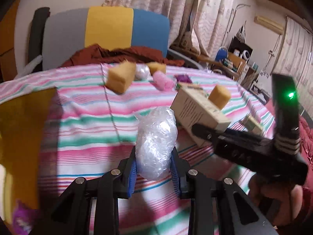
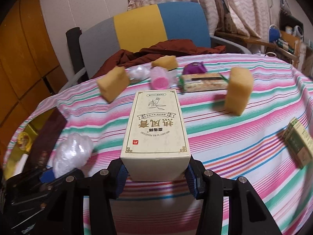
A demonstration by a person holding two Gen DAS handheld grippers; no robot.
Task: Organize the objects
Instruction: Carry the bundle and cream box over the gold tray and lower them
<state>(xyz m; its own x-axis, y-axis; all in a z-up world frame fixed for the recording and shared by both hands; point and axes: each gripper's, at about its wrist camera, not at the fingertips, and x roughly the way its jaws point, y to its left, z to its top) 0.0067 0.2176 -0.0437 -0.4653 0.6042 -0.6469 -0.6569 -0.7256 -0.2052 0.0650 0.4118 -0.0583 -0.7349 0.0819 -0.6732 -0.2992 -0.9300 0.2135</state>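
1. At the far left edge of the table sits a yellow bin [image 1: 21, 137], partly over the striped cloth [image 1: 88, 121]. In the right wrist view it shows as an opening with a yellow item inside, at the left rim of the table. This looks like the place where things are gathered, though I cannot be sure.

2. The left claw [image 1: 154, 166] is clamped on a wad [image 1: 156, 143] of clear crinkled plastic. The blue pads press both its sides, and the wad sticks out forward and upward past the fingertips, off the cloth. The bin lies to its left and close by, so the left hand is the nearer of the two to the bin.

3. The right claw [image 2: 155, 173] grips a cream box [image 2: 156, 125] by its near end, jaws partway apart on the box's width. The box's long axis runs straight away from the claw, toward the far side of the table. It hangs above the cloth, just right of the wad, so it must cross behind or after the left hand to reach the bin.

4. Loose things lie along the far edge: a sponge [image 2: 113, 84], a pink roll [image 2: 159, 80], a purple bag [image 2: 194, 67], a flat packet [image 2: 203, 82], then a second sponge [image 2: 237, 93].

5. Near right lies a green box [image 2: 299, 143], closest to the right hand.
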